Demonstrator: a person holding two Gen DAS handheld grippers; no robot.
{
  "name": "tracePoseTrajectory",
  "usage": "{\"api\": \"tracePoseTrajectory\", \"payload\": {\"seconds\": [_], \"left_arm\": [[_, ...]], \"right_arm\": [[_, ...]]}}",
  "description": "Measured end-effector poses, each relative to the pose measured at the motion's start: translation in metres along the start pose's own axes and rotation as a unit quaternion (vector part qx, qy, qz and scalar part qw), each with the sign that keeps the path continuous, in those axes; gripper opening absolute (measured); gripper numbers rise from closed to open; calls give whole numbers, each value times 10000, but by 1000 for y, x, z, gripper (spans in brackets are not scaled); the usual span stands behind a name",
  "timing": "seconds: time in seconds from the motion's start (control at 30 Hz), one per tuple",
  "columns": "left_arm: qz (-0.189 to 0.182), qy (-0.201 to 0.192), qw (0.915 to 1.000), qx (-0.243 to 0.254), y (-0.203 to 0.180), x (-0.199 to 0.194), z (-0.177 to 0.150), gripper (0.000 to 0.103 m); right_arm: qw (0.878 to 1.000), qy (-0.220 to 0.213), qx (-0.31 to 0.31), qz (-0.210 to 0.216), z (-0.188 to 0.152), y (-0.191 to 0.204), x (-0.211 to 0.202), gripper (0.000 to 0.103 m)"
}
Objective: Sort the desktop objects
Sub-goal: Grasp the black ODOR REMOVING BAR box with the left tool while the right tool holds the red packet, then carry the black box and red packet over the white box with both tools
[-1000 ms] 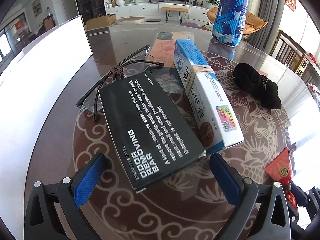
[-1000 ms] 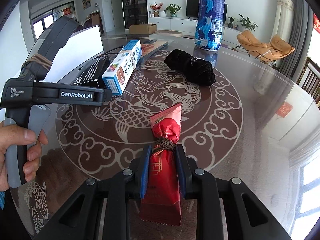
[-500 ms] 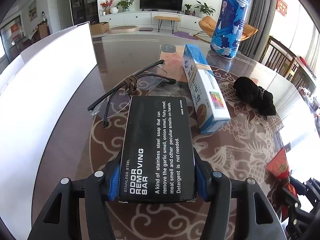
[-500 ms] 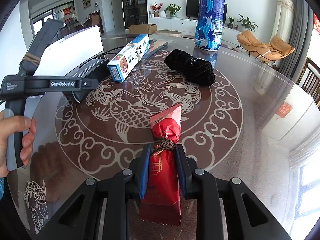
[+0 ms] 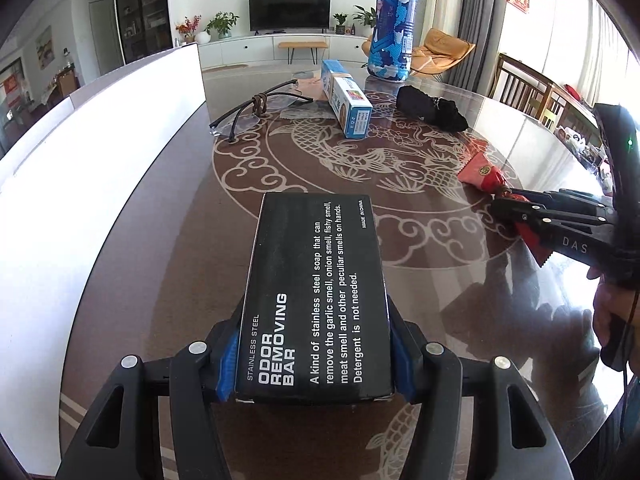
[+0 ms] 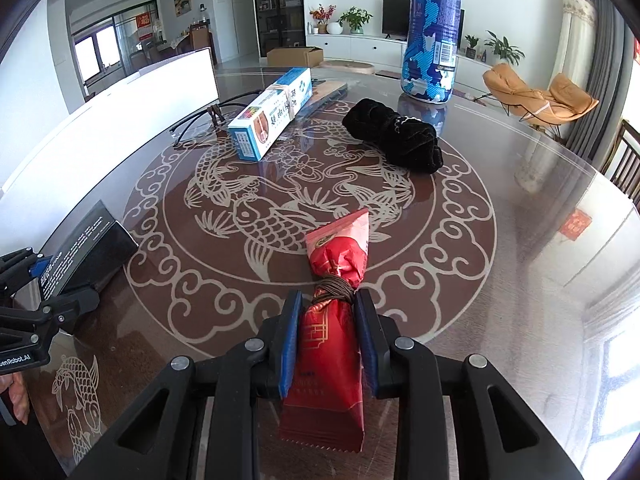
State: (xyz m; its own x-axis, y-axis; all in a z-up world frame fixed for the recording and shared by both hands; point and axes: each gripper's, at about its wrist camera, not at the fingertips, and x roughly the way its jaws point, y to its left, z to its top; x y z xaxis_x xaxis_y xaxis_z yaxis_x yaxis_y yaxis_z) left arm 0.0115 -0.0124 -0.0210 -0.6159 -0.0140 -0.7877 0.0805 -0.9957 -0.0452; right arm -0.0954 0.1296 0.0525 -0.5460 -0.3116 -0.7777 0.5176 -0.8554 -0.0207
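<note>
My left gripper (image 5: 316, 320) is shut on a black box (image 5: 316, 280) printed "ODOR REMOVING BAR", its blue pads pressing both long sides near the box's near end. The box is held over the near left of the glass table. In the right wrist view the same box (image 6: 88, 240) shows at the left edge. My right gripper (image 6: 328, 304) holds a red snack packet (image 6: 340, 248) tied with brown cord. Its jaws are opening slightly, with the pads still against the packet's sides. The left wrist view shows that packet (image 5: 484, 172) at the right.
A blue-and-white carton (image 5: 346, 100), glasses (image 5: 256, 112) and a black cloth bundle (image 5: 430, 108) lie at the far side. A tall blue patterned cylinder (image 5: 392, 28) stands behind them. A white board (image 5: 100, 140) runs along the left. A hand (image 5: 612, 320) grips the right tool.
My left gripper closed on the black box and pulled it back, away from the carton and glasses. The right gripper stayed put and its jaws stand slightly wider.
</note>
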Motion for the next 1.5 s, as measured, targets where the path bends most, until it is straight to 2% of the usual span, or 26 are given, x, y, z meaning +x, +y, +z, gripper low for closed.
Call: {"api": "tracePoseTrajectory", "payload": {"seconds": [0.2,0.37,0.43,0.5,0.63,1.5], "left_arm": [[-108,57,9999,-58,-1,-8,-9,58],[-92,76,9999,-89,-4,-10,-12,60],[-150,98,9998,-99,-5,-10,-12,70],[-42,212,9997,-106,-6,-5,-14,102],[205,230,9995,25,-11,-2,-17,103],[244,182,9995,-18,-11,-3,-17,103]], "right_arm": [[9993,-30,104,365,-31,29,-25,30],[9993,-52,254,287,-48,38,-38,29],[9994,-47,226,253,-48,40,-38,29],[9996,-41,175,204,-48,42,-37,29],[9998,-37,129,155,-49,44,-37,30],[10000,-10,-72,47,-48,51,-36,36]]}}
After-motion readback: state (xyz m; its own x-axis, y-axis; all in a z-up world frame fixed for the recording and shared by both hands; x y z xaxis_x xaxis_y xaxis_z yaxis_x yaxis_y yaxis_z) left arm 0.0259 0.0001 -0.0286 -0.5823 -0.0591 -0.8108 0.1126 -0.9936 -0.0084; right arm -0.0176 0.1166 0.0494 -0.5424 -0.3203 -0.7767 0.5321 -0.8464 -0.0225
